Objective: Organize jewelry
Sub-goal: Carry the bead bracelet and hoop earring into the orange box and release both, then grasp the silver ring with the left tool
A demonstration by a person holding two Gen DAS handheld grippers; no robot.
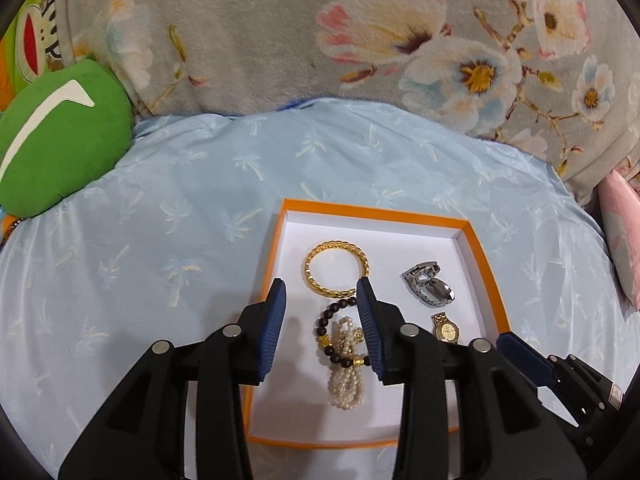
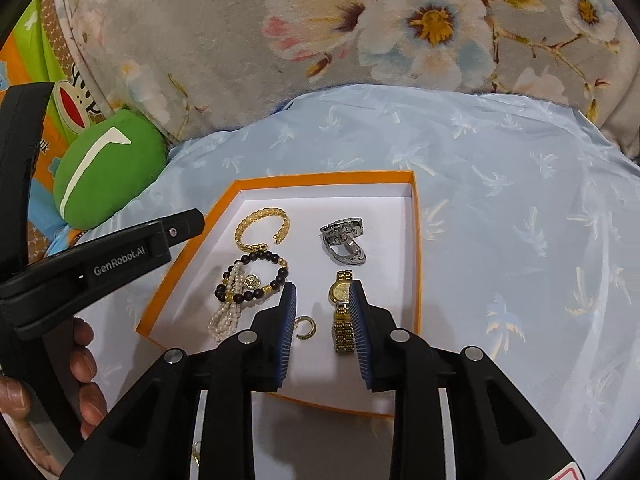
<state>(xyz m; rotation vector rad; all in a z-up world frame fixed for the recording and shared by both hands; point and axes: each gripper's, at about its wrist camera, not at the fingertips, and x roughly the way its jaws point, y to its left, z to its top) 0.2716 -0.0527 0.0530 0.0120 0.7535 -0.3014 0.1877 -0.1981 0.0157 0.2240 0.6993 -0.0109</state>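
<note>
An orange-rimmed white tray [image 1: 486,256] [image 2: 416,216] lies on the blue bedspread. In it are a gold bangle [image 1: 334,246] [image 2: 256,220], a black bead bracelet [image 1: 326,318] [image 2: 264,258], a pearl strand [image 1: 346,384] [image 2: 224,320], a silver watch [image 1: 430,286] [image 2: 346,240], a gold watch [image 1: 444,328] [image 2: 342,308] and a small gold ring [image 2: 306,326]. My left gripper [image 1: 322,292] is open and empty above the bracelets. My right gripper [image 2: 322,294] is open and empty above the ring and gold watch.
A green plush cushion [image 1: 60,140] [image 2: 108,176] lies at the left. A grey floral blanket [image 1: 320,32] [image 2: 360,24] is bunched along the back. A pink item [image 1: 622,236] sits at the right edge. The blue bedspread [image 1: 160,220] surrounds the tray.
</note>
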